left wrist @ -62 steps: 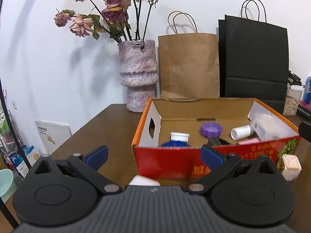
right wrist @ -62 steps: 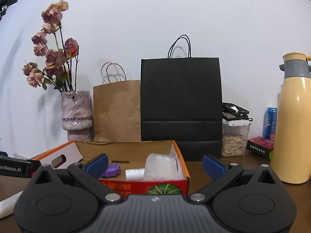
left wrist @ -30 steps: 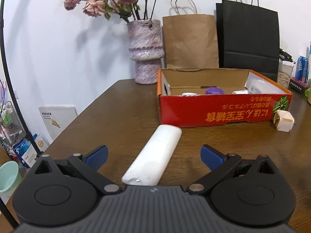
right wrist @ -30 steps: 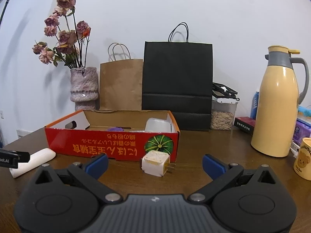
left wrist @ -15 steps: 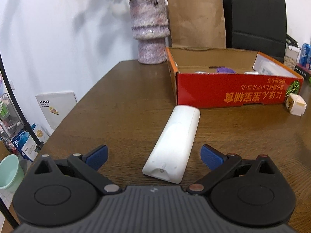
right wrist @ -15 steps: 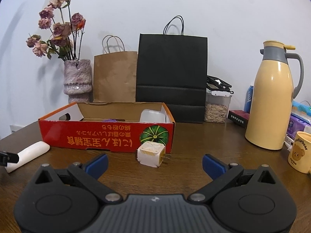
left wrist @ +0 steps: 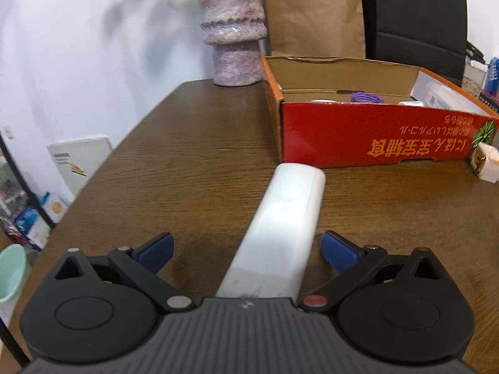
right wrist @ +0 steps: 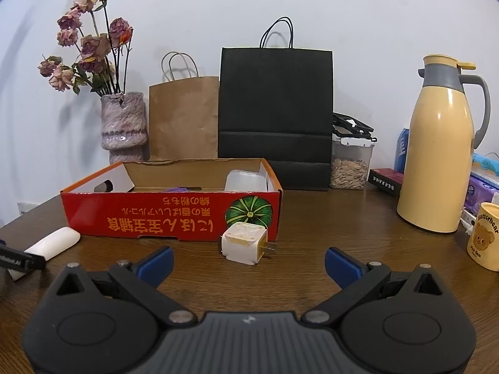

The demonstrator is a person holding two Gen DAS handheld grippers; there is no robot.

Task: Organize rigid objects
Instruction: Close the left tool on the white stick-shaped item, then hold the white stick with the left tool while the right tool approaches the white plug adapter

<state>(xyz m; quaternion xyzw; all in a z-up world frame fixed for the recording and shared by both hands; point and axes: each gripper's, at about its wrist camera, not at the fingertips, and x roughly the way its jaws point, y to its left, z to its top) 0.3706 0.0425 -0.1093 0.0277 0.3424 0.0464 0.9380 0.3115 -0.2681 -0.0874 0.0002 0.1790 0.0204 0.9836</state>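
Note:
A long white remote-like block (left wrist: 280,227) lies on the brown table, its near end between the open fingers of my left gripper (left wrist: 246,251); the right pad (left wrist: 338,251) is close to its side. It also shows in the right wrist view (right wrist: 51,244). A red cardboard box (left wrist: 374,137) holds a purple lid (left wrist: 363,96), white bottles and a clear container (right wrist: 244,180). A white plug adapter (right wrist: 244,243) lies in front of the box (right wrist: 168,215). My right gripper (right wrist: 248,263) is open and empty, just short of the adapter.
A purple vase with dried roses (right wrist: 123,124), a brown paper bag (right wrist: 184,118) and a black bag (right wrist: 274,115) stand behind the box. A yellow thermos (right wrist: 439,168), a bear mug (right wrist: 485,237) and a seed jar (right wrist: 349,168) stand on the right. The table's left edge (left wrist: 103,168) is near.
My left gripper has moved down and forward from the box until the white block's near end lies between its fingers. My right gripper has backed off and come closer to the adapter.

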